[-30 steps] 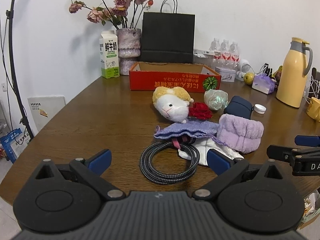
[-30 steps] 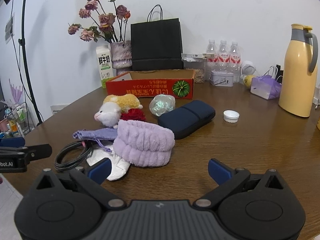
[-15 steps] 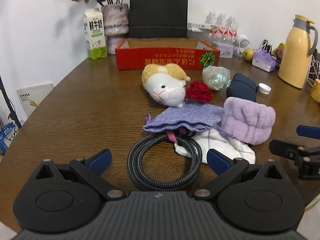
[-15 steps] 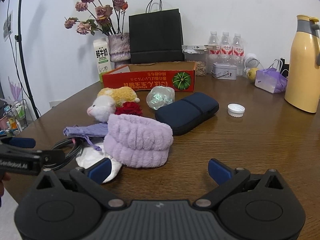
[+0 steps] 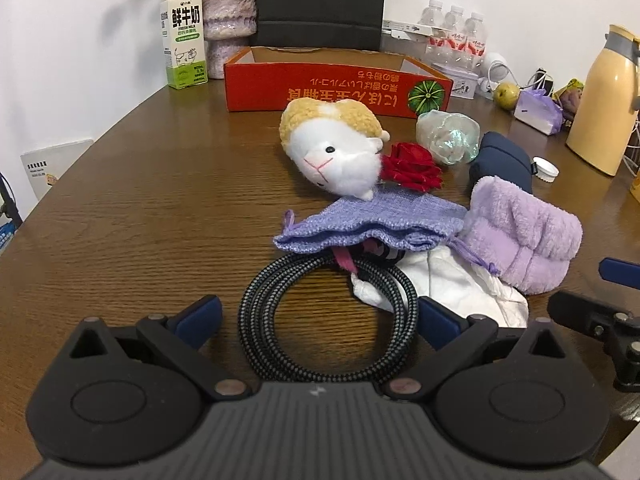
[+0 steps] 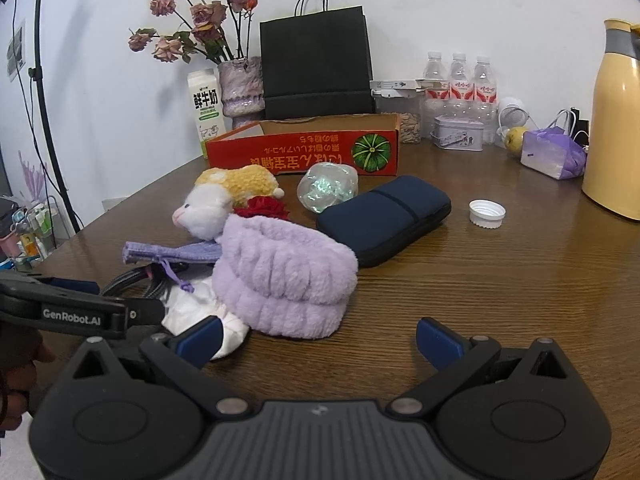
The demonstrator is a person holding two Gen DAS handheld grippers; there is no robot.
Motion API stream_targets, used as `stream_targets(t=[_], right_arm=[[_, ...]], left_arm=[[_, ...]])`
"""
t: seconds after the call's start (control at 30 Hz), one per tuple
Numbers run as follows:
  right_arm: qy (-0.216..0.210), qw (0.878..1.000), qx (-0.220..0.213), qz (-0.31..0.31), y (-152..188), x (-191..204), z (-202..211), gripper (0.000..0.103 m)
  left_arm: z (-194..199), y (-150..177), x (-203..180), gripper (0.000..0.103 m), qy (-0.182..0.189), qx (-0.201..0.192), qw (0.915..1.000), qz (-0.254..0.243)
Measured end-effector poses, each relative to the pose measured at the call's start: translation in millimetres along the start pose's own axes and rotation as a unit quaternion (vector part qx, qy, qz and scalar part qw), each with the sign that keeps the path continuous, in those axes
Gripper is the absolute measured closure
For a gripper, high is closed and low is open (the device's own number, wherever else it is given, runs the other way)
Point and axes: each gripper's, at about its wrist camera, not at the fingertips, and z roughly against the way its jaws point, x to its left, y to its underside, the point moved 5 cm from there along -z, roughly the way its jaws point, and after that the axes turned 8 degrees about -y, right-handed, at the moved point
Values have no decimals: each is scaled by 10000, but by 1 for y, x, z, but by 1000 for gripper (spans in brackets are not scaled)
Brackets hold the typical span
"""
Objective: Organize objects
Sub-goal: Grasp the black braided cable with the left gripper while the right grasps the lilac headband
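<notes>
A pile of objects lies on the brown table. A coiled black braided cable (image 5: pixel 320 316) lies between the open jaws of my left gripper (image 5: pixel 318 318). Behind it lie a purple knit pouch (image 5: pixel 372 224), a plush hamster (image 5: pixel 332 148), a red fabric rose (image 5: pixel 412 166), a white cloth (image 5: pixel 460 284) and a fluffy purple headband (image 5: pixel 524 232). My right gripper (image 6: pixel 318 338) is open and empty, just in front of the headband (image 6: pixel 286 276). A navy case (image 6: pixel 384 218) and a crumpled clear bottle (image 6: pixel 328 186) lie behind. The red open box (image 6: pixel 304 152) stands at the back.
At the back stand a milk carton (image 5: pixel 182 40), a vase of dried roses (image 6: pixel 240 88), a black paper bag (image 6: pixel 316 64) and water bottles (image 6: pixel 460 80). A yellow thermos (image 6: pixel 616 128), a purple bag (image 6: pixel 554 154) and a white cap (image 6: pixel 487 213) are on the right.
My left gripper has moved forward and down until its open jaws straddle the cable coil. My right gripper has moved closer to the purple headband.
</notes>
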Motion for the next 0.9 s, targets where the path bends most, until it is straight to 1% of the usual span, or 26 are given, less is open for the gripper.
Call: stream_targets(t=[0.03, 0.07, 0.17, 0.37, 0.57, 0.7, 0.8, 0.9], right_arm=[[-6, 10000, -4, 7, 0, 1, -1, 0], [-9, 10000, -2, 12, 0, 2, -1, 0], [9, 10000, 6, 26, 0, 4, -2, 0], [7, 10000, 16, 88, -3, 9, -6, 0], [-28, 9999, 23, 120, -9, 18, -16, 0], [-37, 9998, 23, 183, -12, 26, -21, 0], [-4, 9998, 55, 194, -13, 29, -25, 0], [39, 9998, 67, 198, -14, 31, -26, 0]], left_arm=[[2, 1, 2, 5, 21, -46, 10000, 34], [5, 1, 3, 14, 8, -139, 9999, 51], [10, 6, 8, 16, 10, -277, 9995, 123], [29, 16, 25, 17, -238, -634, 9972, 318], [50, 14, 44, 17, -390, -1021, 9931, 426], [57, 16, 54, 17, -483, -1175, 9908, 469], [53, 18, 61, 17, -553, -1135, 9908, 495], [42, 23, 65, 16, -533, -797, 9945, 414]])
